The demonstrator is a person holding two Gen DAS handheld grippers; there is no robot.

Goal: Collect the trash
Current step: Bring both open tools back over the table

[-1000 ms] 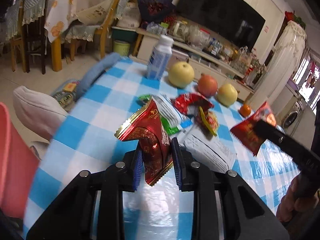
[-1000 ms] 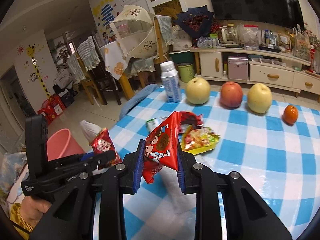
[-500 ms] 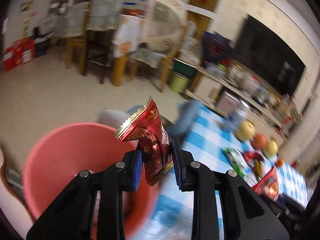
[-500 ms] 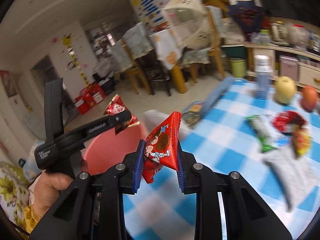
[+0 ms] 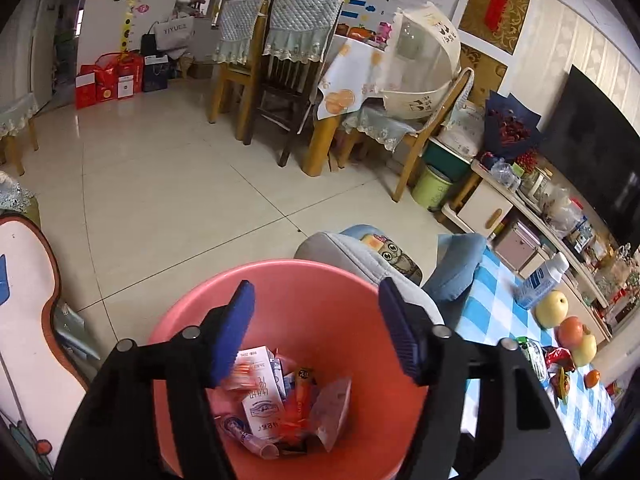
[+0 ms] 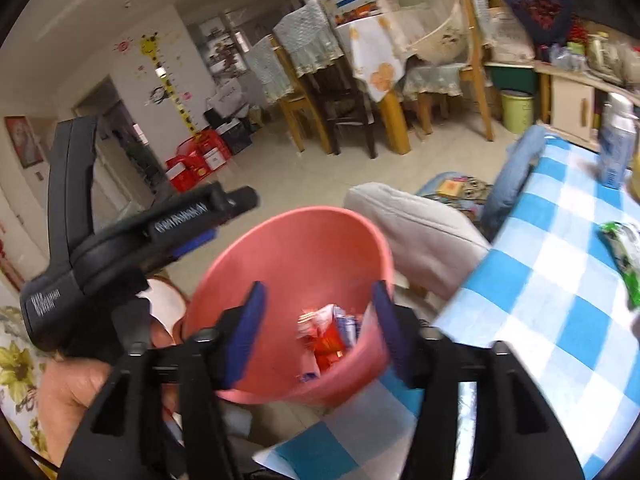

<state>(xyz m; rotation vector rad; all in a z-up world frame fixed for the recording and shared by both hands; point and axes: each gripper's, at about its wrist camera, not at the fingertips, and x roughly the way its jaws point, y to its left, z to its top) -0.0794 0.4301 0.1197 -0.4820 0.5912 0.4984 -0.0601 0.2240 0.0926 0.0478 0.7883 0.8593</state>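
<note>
Both hand-held grippers just opened – wrappers gone, over pink bin (image 5: 280, 280)

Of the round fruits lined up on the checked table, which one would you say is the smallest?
The orange mandarin, nearest the camera in the row. It is clearly smaller than the yellow pear, the red apple and the second yellow fruit beside it.

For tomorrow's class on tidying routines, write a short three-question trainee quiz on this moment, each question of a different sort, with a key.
1. True or false: the left hand-held gripper holds a wrapper.
2. What colour is the bin below both hand-held grippers?
3. What lies on the checked tablecloth nearest the right hand-held gripper? A) green wrapper B) spoon C) book

Key: 1 false, both have just opened and are empty; 2 pink; 3 A.
</note>
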